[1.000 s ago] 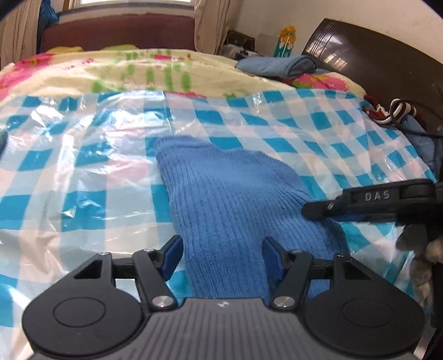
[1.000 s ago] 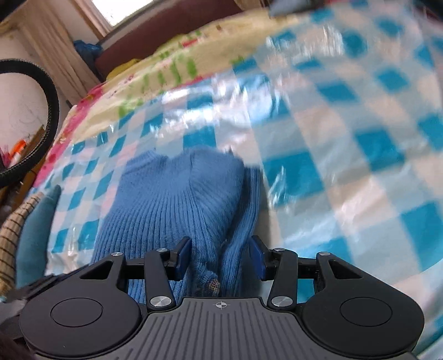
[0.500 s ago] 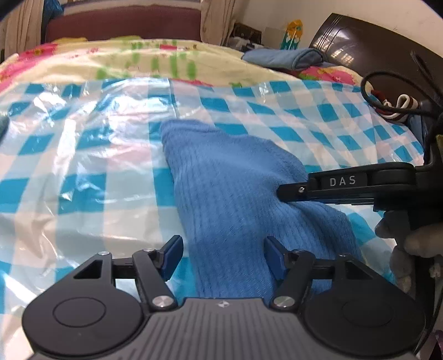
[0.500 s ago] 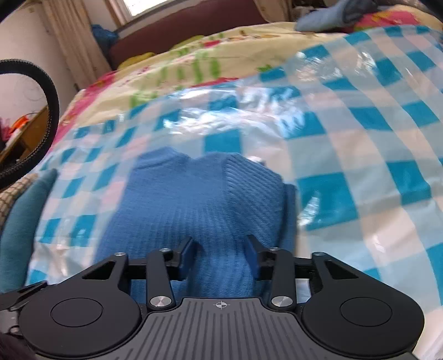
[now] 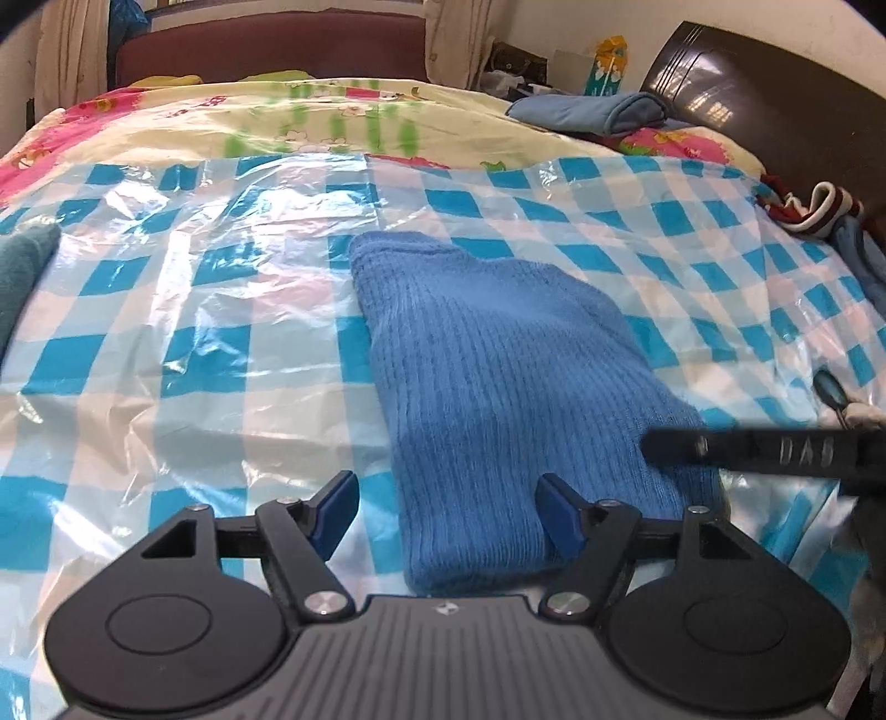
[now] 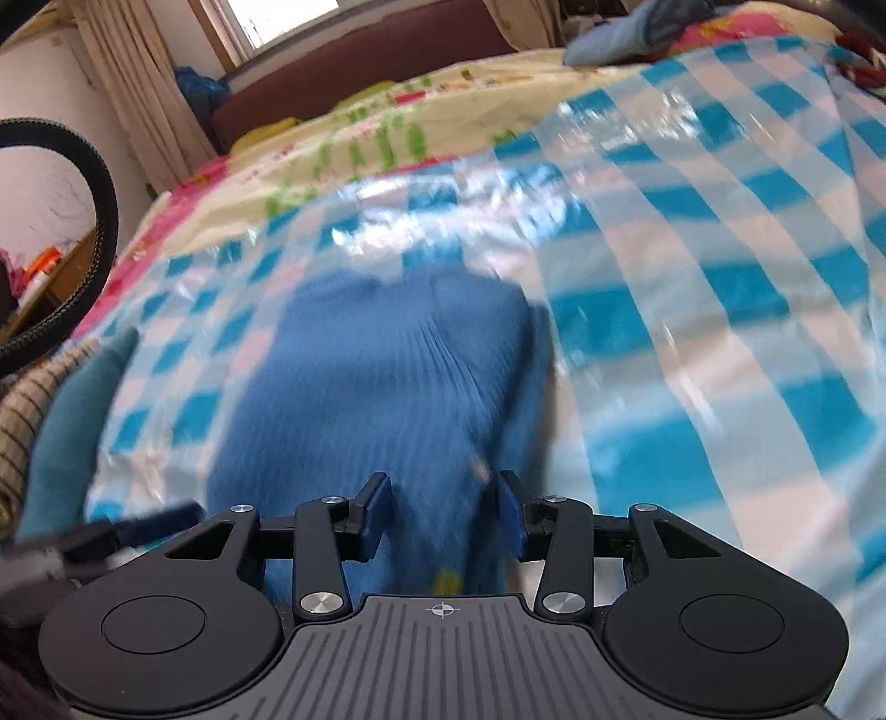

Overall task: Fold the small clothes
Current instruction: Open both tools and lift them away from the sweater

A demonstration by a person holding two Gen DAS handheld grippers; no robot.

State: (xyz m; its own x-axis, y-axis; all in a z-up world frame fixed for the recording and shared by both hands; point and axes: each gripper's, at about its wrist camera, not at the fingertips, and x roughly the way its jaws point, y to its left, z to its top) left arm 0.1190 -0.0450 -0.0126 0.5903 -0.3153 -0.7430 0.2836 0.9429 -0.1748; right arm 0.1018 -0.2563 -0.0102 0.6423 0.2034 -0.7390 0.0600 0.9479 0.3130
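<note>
Blue knit lies folded lengthwise on the bed's checked plastic sheet. Left gripper and right gripper straddle its near hem, jaws opening, gripping nothing. Judged next: clamp the hem and fold it away.

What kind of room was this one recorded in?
Most likely a bedroom: a bed with a dark headboard and floral bedsheet, a checked plastic sheet under the blue knit garment, curtains.

Both wrist fisheyes sit low and close over the bed, tilted down and facing the far maroon headboard. Both share the blue knit garment at frame centre on the checkered plastic sheet; right view is motion-blurred.
</note>
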